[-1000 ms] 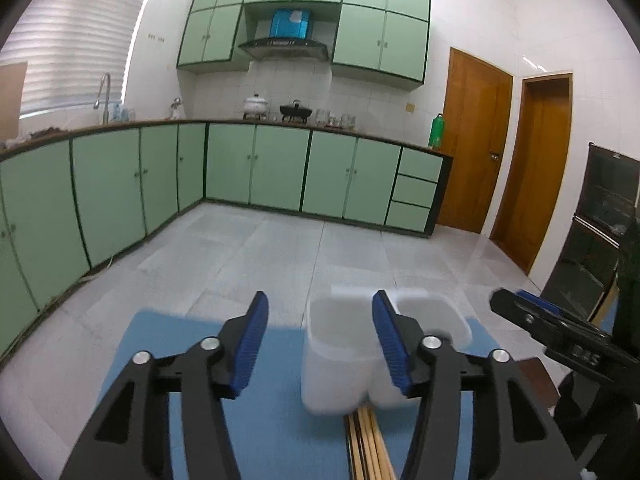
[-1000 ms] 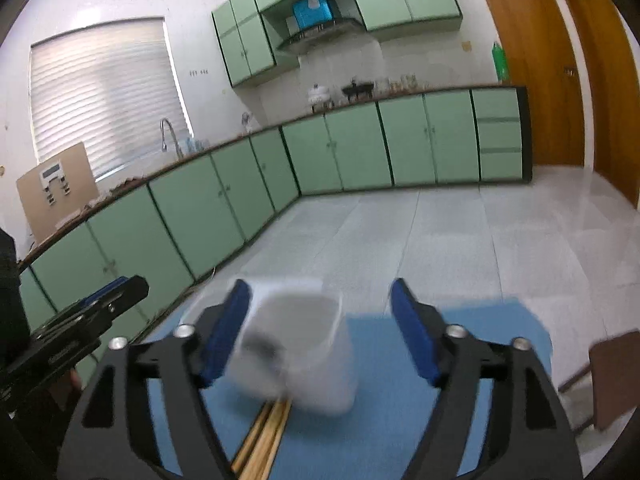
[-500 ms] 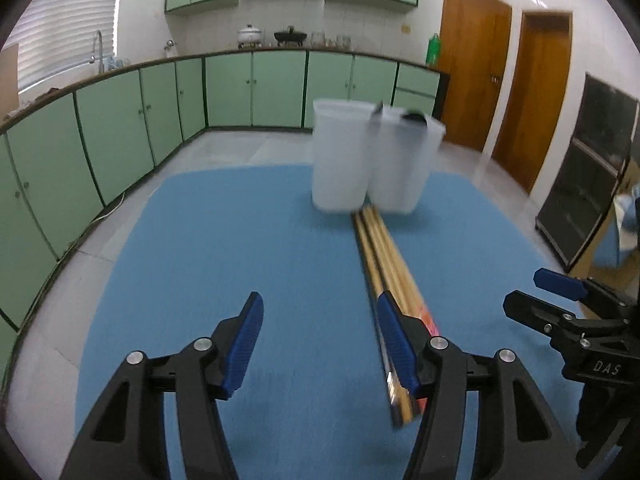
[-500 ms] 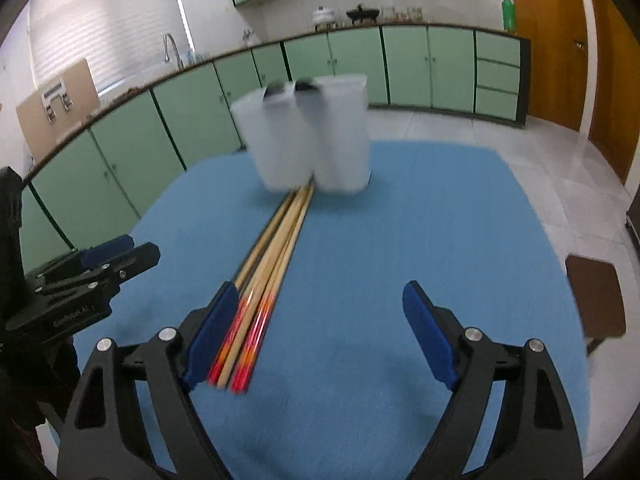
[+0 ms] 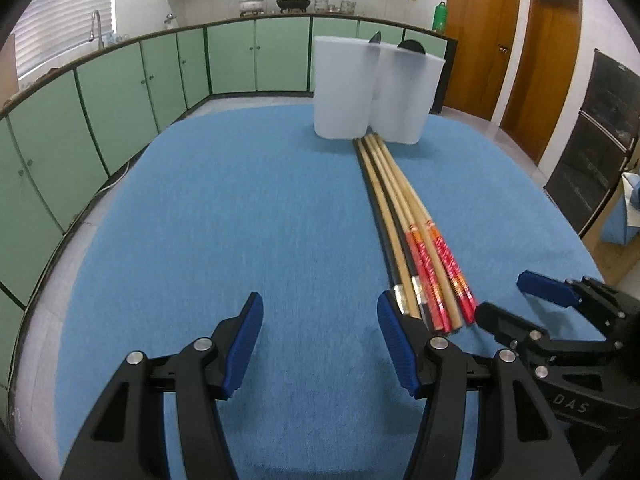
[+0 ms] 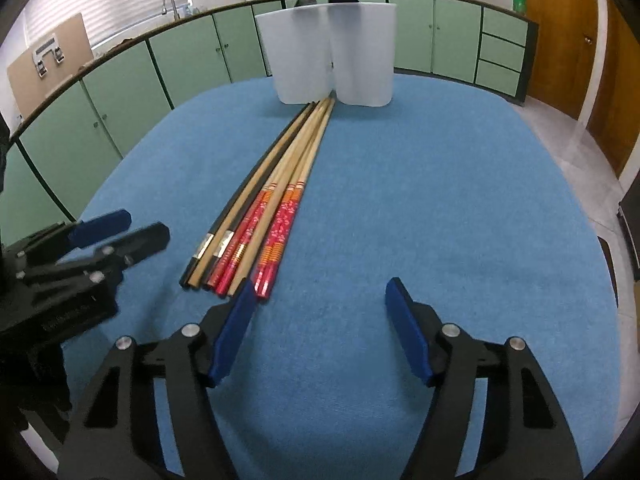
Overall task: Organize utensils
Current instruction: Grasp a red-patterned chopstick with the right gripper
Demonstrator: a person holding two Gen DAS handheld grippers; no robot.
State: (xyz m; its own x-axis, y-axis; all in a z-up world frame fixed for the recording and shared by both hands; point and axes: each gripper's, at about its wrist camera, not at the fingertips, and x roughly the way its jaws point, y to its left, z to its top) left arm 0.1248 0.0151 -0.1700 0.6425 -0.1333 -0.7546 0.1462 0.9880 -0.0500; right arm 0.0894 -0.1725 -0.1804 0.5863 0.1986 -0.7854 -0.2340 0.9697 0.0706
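Observation:
Several chopsticks (image 5: 404,220) (image 6: 276,196), some plain wood, some black, some with red patterned ends, lie side by side on the blue mat (image 5: 240,208) (image 6: 440,184). Their tips reach two white translucent holders (image 5: 372,88) (image 6: 332,56) standing together at the far edge, with dark utensil ends poking above the rims. My left gripper (image 5: 320,312) is open, just left of the chopsticks' near ends, nothing between its fingers. My right gripper (image 6: 320,296) sits just right of those ends; its jaws are closing with nothing between them.
Green kitchen cabinets (image 5: 120,88) run along the left and the back. Wooden doors (image 5: 516,52) and a dark oven cabinet (image 5: 600,140) stand on the right. A brown stool edge (image 6: 608,256) shows beside the mat's right rim. A tiled floor lies beyond the mat.
Both grippers tilted down and sank toward the mat, bringing the chopsticks' near ends into view beside their fingers. The right gripper's jaws have narrowed since half a second ago.

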